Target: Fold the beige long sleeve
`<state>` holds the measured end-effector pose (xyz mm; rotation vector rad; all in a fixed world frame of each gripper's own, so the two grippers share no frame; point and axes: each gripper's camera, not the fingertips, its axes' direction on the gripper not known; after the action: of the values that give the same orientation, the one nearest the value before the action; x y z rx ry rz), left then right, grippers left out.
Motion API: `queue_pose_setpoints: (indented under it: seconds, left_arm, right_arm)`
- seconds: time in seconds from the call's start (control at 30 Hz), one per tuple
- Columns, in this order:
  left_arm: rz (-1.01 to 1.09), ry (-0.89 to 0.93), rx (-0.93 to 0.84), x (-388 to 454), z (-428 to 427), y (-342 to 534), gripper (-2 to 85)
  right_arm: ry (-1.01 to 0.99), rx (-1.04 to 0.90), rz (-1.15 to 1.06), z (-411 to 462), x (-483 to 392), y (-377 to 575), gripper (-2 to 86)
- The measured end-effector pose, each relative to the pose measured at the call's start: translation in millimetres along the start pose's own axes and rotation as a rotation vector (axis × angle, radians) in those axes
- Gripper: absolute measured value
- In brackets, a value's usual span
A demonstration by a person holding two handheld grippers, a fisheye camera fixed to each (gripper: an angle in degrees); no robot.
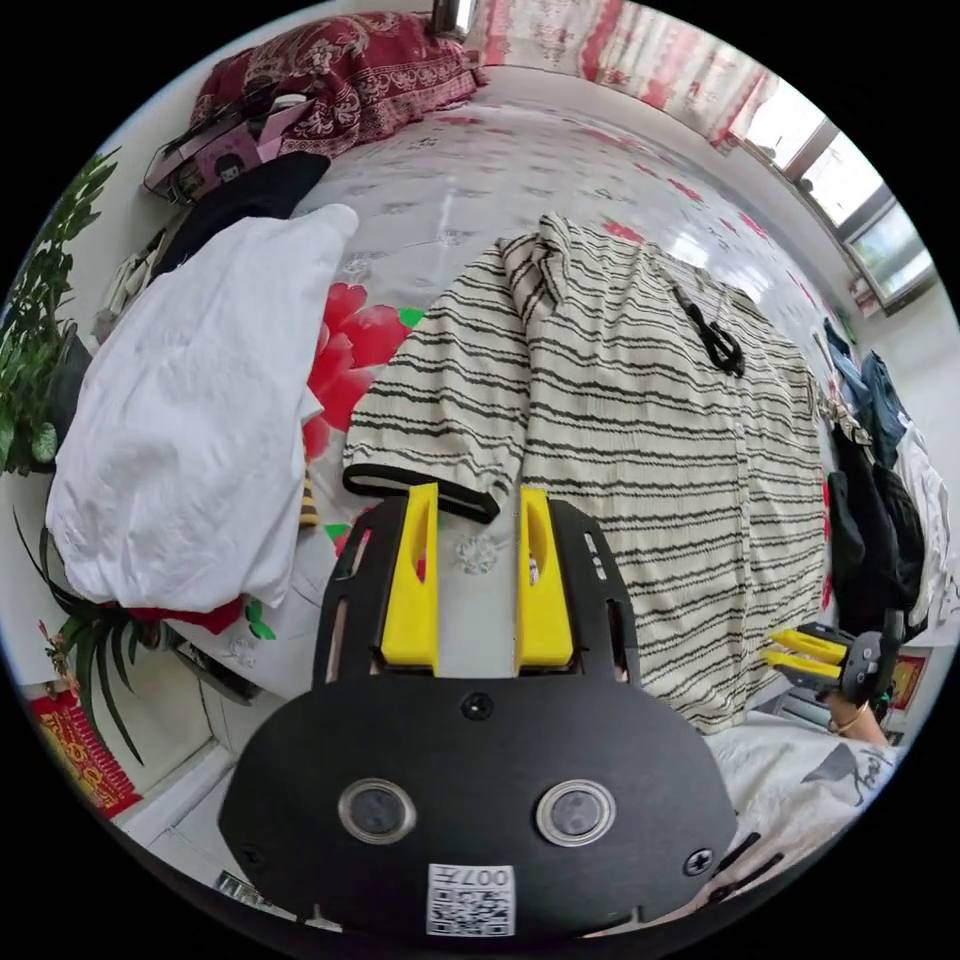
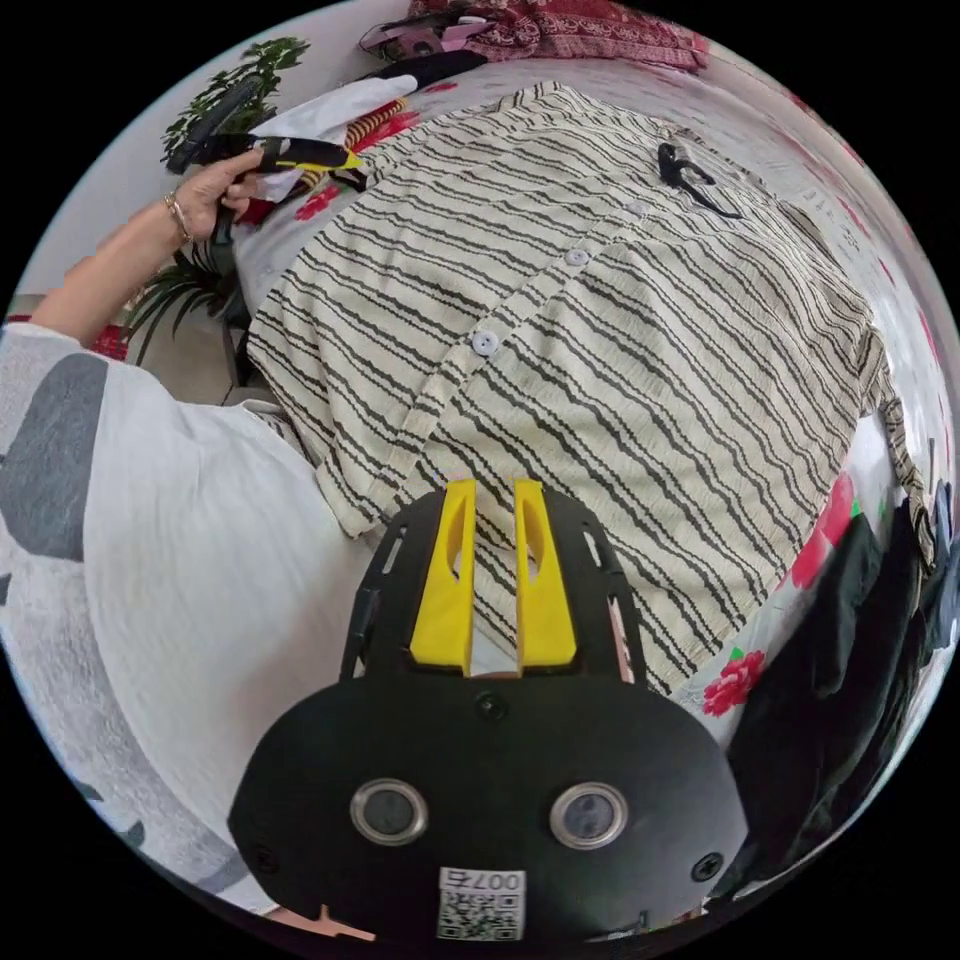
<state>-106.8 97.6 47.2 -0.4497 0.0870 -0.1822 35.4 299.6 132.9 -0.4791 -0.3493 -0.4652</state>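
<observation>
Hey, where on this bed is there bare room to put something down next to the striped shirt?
Bare floral bedspread lies beyond the striped shirt, toward the red pillow. A narrow strip separates the shirt from the white garment pile. The dark clothes crowd the opposite edge.

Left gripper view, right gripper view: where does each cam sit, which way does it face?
Left gripper view: rides behind the left gripper, open at the sleeve cuff of the striped shirt; faces across the bed toward the white garment.
Right gripper view: behind the right gripper, open over the shirt's hem; a hand and white sleeve show.
Shared: the shirt, and each view catches the other gripper.
</observation>
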Motion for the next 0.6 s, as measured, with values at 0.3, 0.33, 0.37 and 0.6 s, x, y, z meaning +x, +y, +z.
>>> queue_pose_setpoints:
  seconds: [0.3, 0.33, 0.37, 0.6]
  left_arm:
    - [0.143, -0.091, -0.052, 8.7, 24.2, -22.9, -0.3]
    - [0.169, -0.063, -0.008, 6.5, 11.0, -25.3, -0.6]
    - [0.207, -0.049, 0.063, 3.8, -10.9, -28.7, -0.8]
    - [0.248, -0.057, 0.539, -63.8, -168.1, -51.6, -0.9]
  right_arm:
    - [-0.062, 0.02, 0.195, -3.4, 22.3, -2.8, 3.2]
    - [-0.064, 0.023, 0.209, -3.7, 23.4, -1.8, 3.1]
    - [-0.07, 0.027, 0.234, -4.6, 25.7, 0.0, 2.7]
    - [-0.198, 0.112, 0.373, -43.7, 46.7, 18.7, 0.2]
